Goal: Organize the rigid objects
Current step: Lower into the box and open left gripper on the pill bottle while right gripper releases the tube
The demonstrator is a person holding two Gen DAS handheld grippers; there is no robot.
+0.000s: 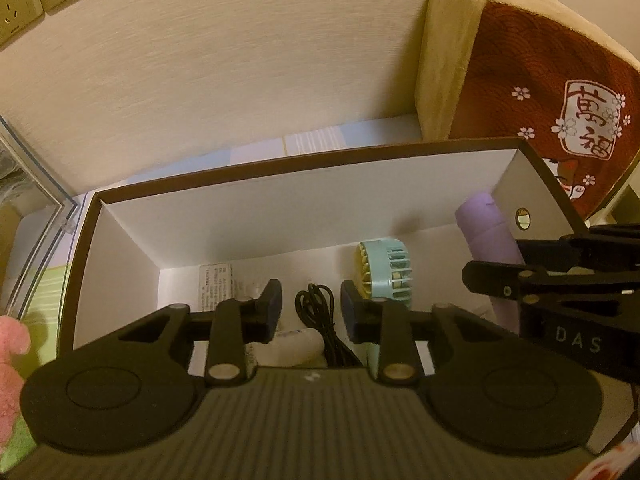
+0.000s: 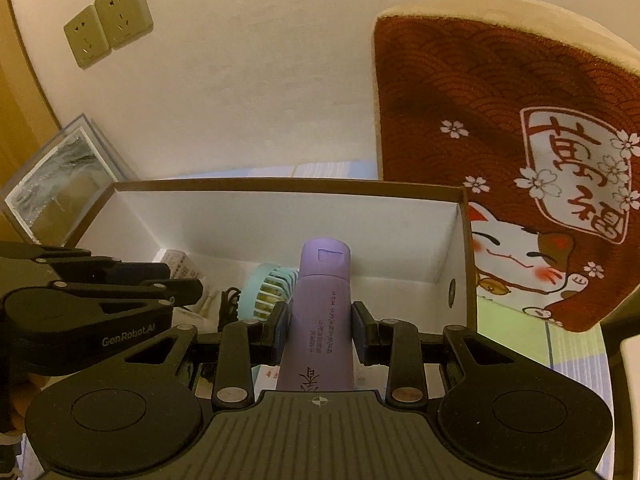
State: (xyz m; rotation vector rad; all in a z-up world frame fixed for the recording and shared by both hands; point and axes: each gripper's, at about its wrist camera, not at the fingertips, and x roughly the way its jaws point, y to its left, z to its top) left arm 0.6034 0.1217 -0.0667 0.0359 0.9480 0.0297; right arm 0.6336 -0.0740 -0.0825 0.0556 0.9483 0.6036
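The brown-rimmed box (image 2: 280,185) is the landmark. The purple bottle (image 2: 320,312) hangs over its right half, clamped in the right gripper (image 2: 320,330); tilted as it is, letting go early could tip it onto the mint fan (image 1: 386,270) just left of it on the box floor. The left gripper (image 1: 308,310) stands part open over the box's middle, nothing between its pads, with the black cable (image 1: 320,320) and a white tube (image 1: 298,344) beneath; dropping lower, it could snag the cable.

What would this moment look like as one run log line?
left gripper: open, over box | right gripper: holding purple bottle | in box: fan, cable
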